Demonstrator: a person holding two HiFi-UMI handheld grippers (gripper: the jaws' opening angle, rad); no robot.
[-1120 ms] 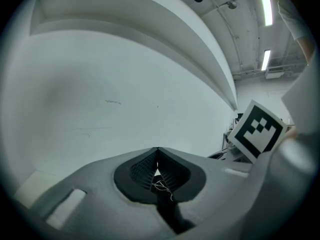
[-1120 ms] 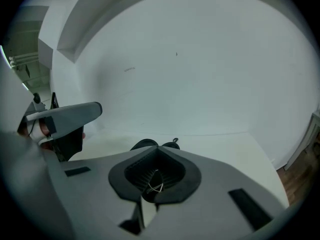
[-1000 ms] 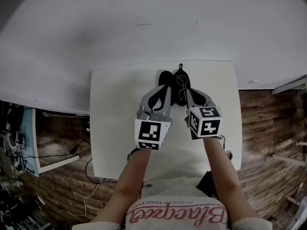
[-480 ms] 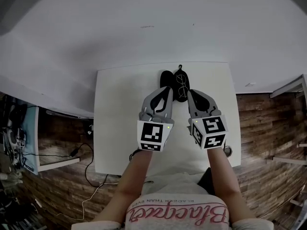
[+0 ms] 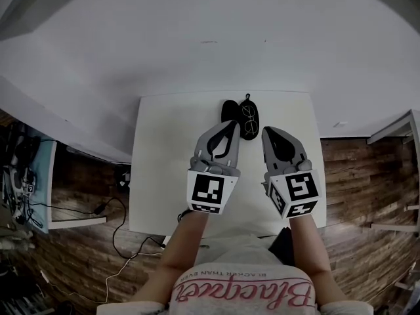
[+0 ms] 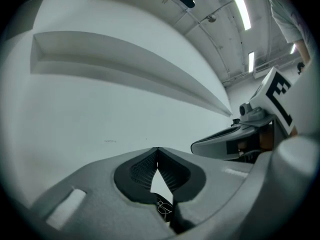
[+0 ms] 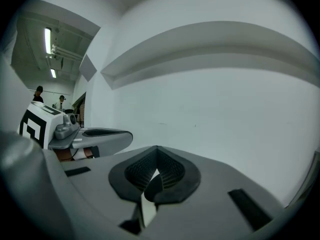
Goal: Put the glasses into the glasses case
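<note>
A black glasses case (image 5: 230, 109) lies open at the far middle of the white table (image 5: 164, 163). Round wire-rimmed glasses (image 5: 249, 115) rest in its right half. My left gripper (image 5: 230, 124) is shut and empty, its tips just short of the case's near edge. My right gripper (image 5: 268, 132) is also shut and empty, a little to the right of the case and apart from it. In the left gripper view the jaws (image 6: 158, 150) meet, and a bit of the glasses (image 6: 163, 207) shows below them. The right gripper view shows that gripper (image 7: 156, 148) shut, pointing at the wall.
A plain white wall (image 5: 210, 38) rises right behind the table's far edge. Wooden floor (image 5: 367, 195) surrounds the table, with cables (image 5: 111, 209) and clutter at the left. Another white surface's corner (image 5: 400, 120) shows at the right.
Both grippers have drawn back toward me from the case, the right one farther. The glasses stay in the case.
</note>
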